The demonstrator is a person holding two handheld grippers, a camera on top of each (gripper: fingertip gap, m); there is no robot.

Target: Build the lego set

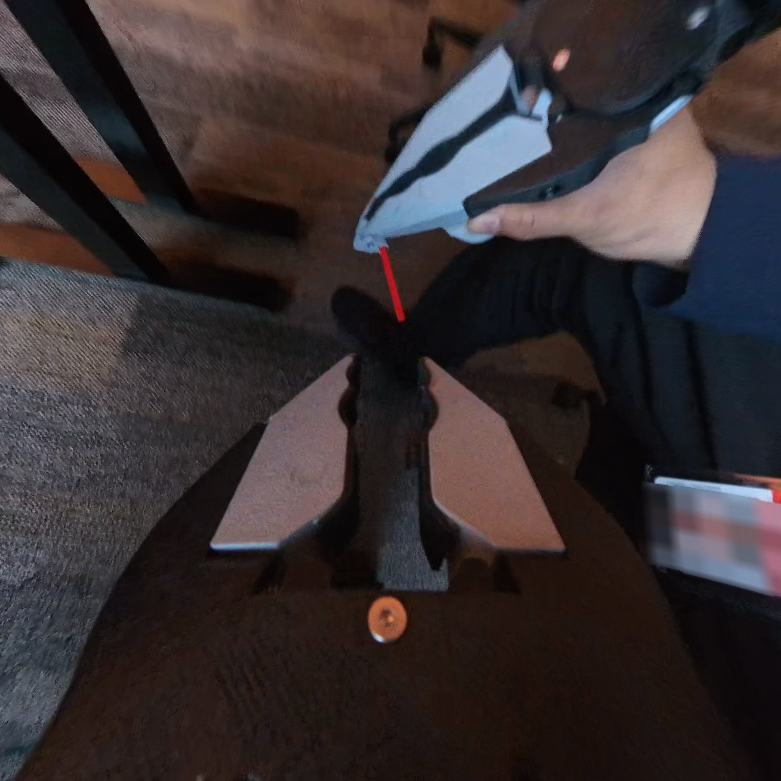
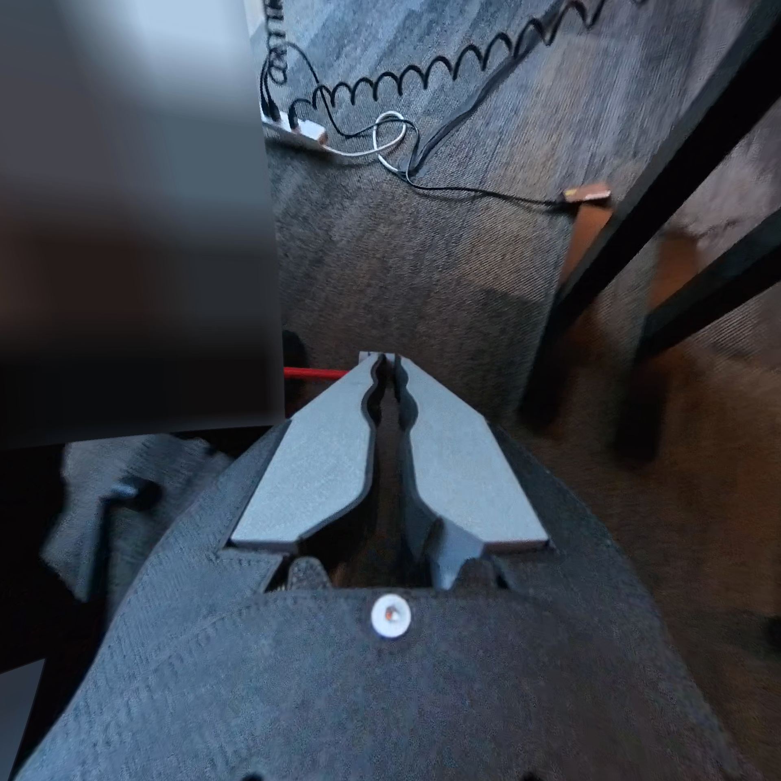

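Left gripper point(image 1: 388, 363) stood spread and empty over the carpet point(image 1: 105, 380); at one o'clock, right gripper point(image 1: 368, 245) pinched a thin red stick point(image 1: 392, 284), best held firmly.

No legible text in either view. Card point(image 1: 714, 532) at right edge is mosaic-blurred; nothing readable.

Office-like room — grey carpet point(image 2: 414, 253), black desk legs point(image 2: 659, 177), floor cables point(image 2: 422, 80).
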